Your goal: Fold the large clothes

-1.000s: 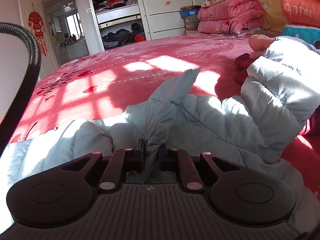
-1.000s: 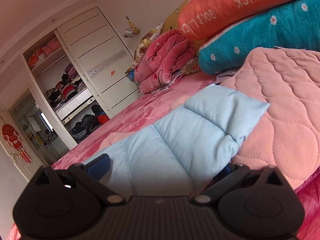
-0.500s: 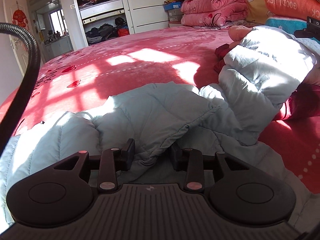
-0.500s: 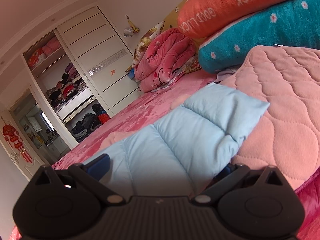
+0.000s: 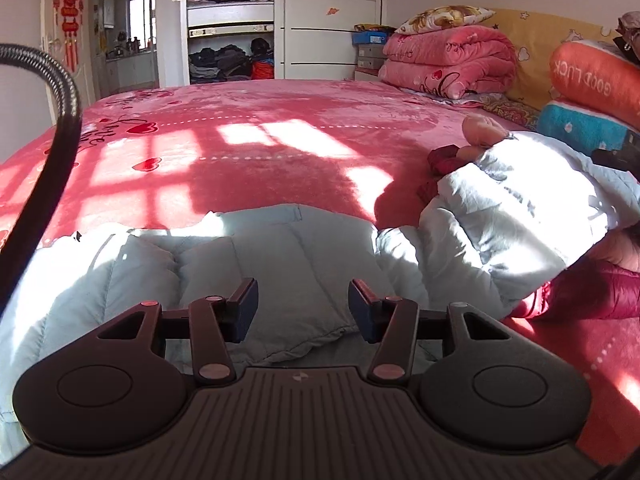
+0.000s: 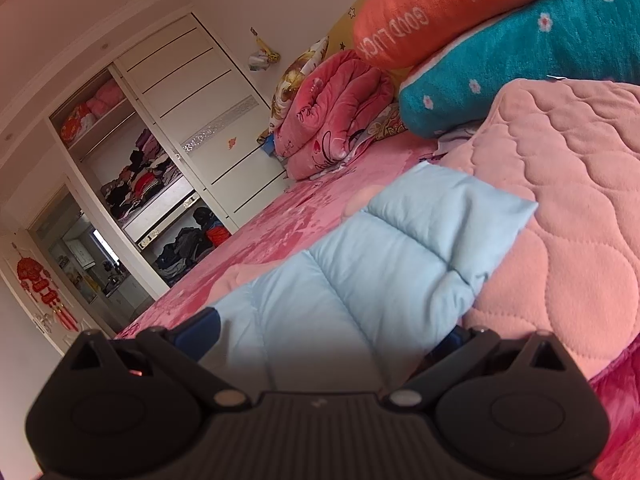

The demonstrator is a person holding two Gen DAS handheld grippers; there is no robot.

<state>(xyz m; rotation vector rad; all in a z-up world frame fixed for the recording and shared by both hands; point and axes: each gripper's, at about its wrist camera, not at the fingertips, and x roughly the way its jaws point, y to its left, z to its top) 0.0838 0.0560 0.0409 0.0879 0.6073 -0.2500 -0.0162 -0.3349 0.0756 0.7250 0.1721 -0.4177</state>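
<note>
**Left tool lets go of the jacket; right tool straddles the sleeve**

The left tool (image 5: 302, 306) hangs just above the pale blue padded jacket (image 5: 280, 256), its jaws opening with nothing pinched between them; the fabric lies slack beneath, on the red bed (image 5: 240, 152). Ahead and to its right the jacket rises in a puffy hump towards the pillows.

The right tool (image 6: 324, 332) stands wide, one finger either side of a quilted panel, probably a sleeve. Whether the pads press it I cannot tell.

The jacket's long axis seems to run across the left tool's front, from its near left to its far right; the sleeve points away from the right tool, its end resting on a pink quilt (image 6: 560, 200).

Risk, as I judge it: the released padding may spring back and undo the fold, being thick and slippery.
</note>
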